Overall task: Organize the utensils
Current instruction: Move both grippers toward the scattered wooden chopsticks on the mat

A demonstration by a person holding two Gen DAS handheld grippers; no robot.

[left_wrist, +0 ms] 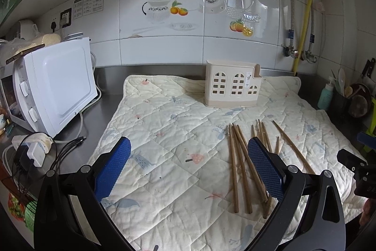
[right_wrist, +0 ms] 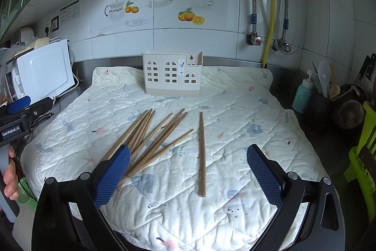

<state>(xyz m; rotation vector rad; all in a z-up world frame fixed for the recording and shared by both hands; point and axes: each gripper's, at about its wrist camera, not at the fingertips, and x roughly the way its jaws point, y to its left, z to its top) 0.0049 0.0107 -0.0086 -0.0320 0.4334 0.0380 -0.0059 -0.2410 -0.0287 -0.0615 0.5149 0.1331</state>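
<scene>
Several brown wooden chopsticks (left_wrist: 244, 168) lie loosely piled on a quilted cream cloth (left_wrist: 164, 133). In the right wrist view the pile (right_wrist: 150, 135) fans out left of centre, and a separate chopstick (right_wrist: 202, 154) lies straight by itself. A cream utensil holder (left_wrist: 231, 87) with window cut-outs stands upright at the cloth's far edge (right_wrist: 172, 73). My left gripper (left_wrist: 189, 141) is open above the cloth, its right finger over the pile. My right gripper (right_wrist: 188, 149) is open too, holding nothing, with the lone chopstick between its fingers' lines and the left pad (right_wrist: 115, 171) over the pile's near ends.
A white microwave (left_wrist: 58, 84) stands at the left, with a power strip and cables (left_wrist: 35, 147) in front. At the right are a teal bottle (right_wrist: 303, 95), a dark pot of spoons (right_wrist: 326, 91) and a green plastic item (right_wrist: 362, 147). A hand (right_wrist: 10, 180) holds the left gripper's handle.
</scene>
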